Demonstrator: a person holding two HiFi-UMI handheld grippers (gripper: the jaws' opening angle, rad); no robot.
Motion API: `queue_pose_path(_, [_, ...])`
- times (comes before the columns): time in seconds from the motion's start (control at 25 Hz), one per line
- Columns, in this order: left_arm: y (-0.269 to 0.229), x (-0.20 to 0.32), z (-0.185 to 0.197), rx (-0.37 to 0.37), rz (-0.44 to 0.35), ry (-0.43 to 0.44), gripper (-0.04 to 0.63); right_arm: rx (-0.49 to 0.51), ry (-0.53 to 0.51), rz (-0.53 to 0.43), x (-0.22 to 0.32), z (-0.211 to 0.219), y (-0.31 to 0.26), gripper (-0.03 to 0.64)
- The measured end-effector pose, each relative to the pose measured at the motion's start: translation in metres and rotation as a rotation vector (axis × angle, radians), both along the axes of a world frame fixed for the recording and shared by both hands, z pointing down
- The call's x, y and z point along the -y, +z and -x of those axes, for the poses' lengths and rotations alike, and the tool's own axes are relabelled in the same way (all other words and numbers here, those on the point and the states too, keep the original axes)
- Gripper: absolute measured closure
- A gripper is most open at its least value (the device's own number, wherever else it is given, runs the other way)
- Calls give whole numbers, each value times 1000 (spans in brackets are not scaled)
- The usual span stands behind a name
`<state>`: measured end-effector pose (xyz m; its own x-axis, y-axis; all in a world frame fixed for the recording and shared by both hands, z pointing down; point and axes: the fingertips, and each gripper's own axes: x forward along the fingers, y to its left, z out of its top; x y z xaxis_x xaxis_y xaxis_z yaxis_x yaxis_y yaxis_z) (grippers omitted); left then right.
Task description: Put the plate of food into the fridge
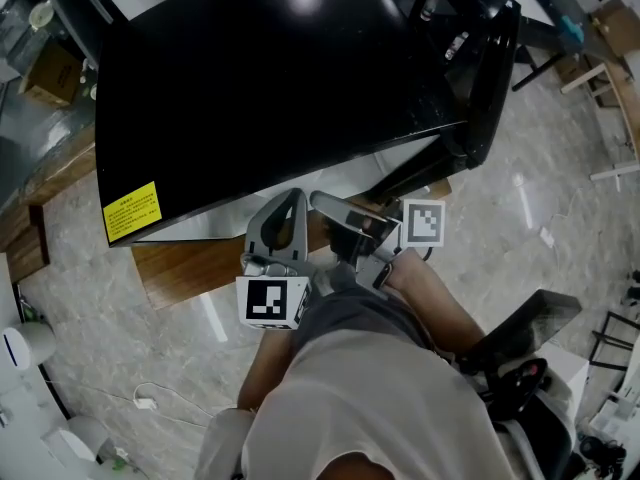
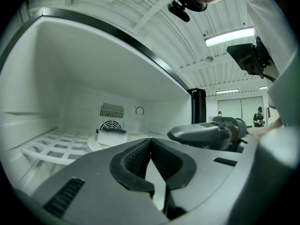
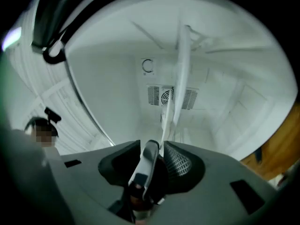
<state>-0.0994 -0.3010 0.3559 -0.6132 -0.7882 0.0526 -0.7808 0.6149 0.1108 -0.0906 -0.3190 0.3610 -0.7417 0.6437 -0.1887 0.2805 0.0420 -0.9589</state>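
Note:
The black fridge stands with its door swung open to the right. Both grippers point level into its white inside. A white plate with a pale block of food lies on the wire shelf in front of the fan vent. My left gripper is shut and empty, just short of the plate. My right gripper is rolled on its side. The plate's rim stands between its open jaws, and the pads do not press on it.
The fridge sits on a wooden board over a marble floor. A yellow label marks its front left corner. Black equipment stands behind me at the right. Two people stand far off in the room.

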Motion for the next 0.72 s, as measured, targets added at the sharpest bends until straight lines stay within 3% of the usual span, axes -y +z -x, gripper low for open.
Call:
queue_pose_path(0.08, [-4,-3,11,8,-8,-31,577,92,75,-222,6,-3,0,549])
queue_pose_path(0.24, [-7,-8,23,17,-9,-64,577,266,266,-963,19,6,10,574])
queue_pose_path(0.32, [-5,-13,20,25,-5,-65,577,335,294,-1229,16,8,14,574])
queue_pose_path(0.4, [-1,-18,16,25,1,-68,577,368,302,-1314,9,9,14,574])
queue_pose_path(0.6, [0,-30,15,64,4,-114,577,379,337,-1337,2,17,10,574])
queue_pose_path(0.72, [3,-30,17,46,13,-104,577,378,349,-1347,-1,23,9,574])
